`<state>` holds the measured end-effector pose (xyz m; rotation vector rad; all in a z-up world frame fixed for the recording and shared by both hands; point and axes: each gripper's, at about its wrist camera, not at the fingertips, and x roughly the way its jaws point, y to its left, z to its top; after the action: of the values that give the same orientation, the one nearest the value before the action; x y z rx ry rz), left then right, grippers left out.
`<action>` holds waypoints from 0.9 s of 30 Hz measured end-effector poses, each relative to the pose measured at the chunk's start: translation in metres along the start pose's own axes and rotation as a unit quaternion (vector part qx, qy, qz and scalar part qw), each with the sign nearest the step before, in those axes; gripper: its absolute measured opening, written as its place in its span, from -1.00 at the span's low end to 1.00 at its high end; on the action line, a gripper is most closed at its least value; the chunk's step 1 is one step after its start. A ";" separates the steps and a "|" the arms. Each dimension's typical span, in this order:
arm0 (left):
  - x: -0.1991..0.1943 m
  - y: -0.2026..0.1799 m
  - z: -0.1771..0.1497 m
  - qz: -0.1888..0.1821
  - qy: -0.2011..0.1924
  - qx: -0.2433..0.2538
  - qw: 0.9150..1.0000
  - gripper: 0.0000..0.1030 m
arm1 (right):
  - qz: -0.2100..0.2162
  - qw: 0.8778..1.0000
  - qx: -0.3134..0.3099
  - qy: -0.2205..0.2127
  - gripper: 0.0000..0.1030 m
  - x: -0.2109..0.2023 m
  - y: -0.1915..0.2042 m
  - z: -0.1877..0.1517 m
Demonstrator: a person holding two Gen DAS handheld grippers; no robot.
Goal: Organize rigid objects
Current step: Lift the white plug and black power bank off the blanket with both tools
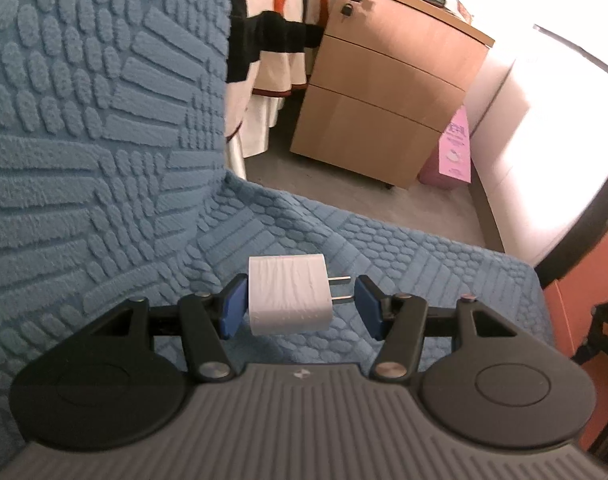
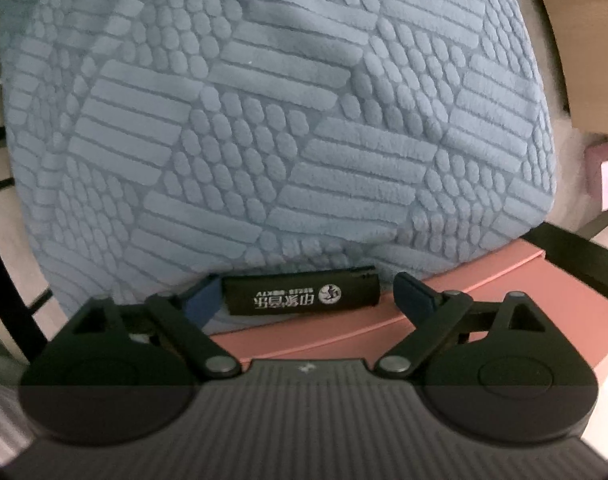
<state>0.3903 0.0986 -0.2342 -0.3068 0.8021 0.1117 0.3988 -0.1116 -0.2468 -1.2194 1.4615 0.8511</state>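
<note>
While the left claw [image 1: 300,306] is pinching a white plug adapter [image 1: 290,294] across its length, one blue pad is pressing the adapter's flat back and the other is meeting the tips of its two metal prongs [image 1: 339,289]. The adapter is hanging clear above a blue textured cover [image 1: 104,140], its long axis lying crosswise in the left wrist view, prongs pointing to the view's right (a grip along the axis is probably keeping the smooth body from twisting). A wooden drawer cabinet [image 1: 383,92] and a pink package [image 1: 451,152] are standing on the floor well beyond.

Second item: a black lighter [image 2: 302,292] with white print is lying on its side at the meeting of a pink surface [image 2: 523,304] and the same blue cover [image 2: 264,120], long axis crosswise, print upside down to the camera. The right claw [image 2: 304,300] is standing spread around it, pads apparently not pressing, so the lighter is judged to be resting on its own.
</note>
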 end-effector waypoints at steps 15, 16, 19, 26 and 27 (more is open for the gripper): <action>-0.027 -0.013 -0.024 -0.039 0.024 0.043 0.998 0.23 | 0.030 0.997 0.039 -0.056 0.65 0.003 0.002 -0.017; -0.030 -0.013 -0.027 -0.041 0.026 0.046 0.998 0.23 | 0.032 0.997 0.040 -0.062 0.65 0.001 0.006 -0.019; -0.040 -0.015 -0.037 -0.045 0.032 0.056 0.997 0.23 | 0.023 0.996 0.042 -0.076 0.65 -0.011 0.016 -0.026; -0.068 -0.017 -0.056 -0.059 0.034 0.067 0.995 0.23 | -0.008 0.980 0.121 -0.158 0.65 -0.046 0.033 -0.037; -0.071 -0.017 -0.058 -0.060 0.036 0.068 0.995 0.23 | 0.001 0.974 0.146 -0.172 0.65 -0.049 0.034 -0.039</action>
<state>0.3048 0.0653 -0.2175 -0.2304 0.8554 -0.0672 0.3551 -0.1275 -0.1929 -0.8053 1.2509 0.7726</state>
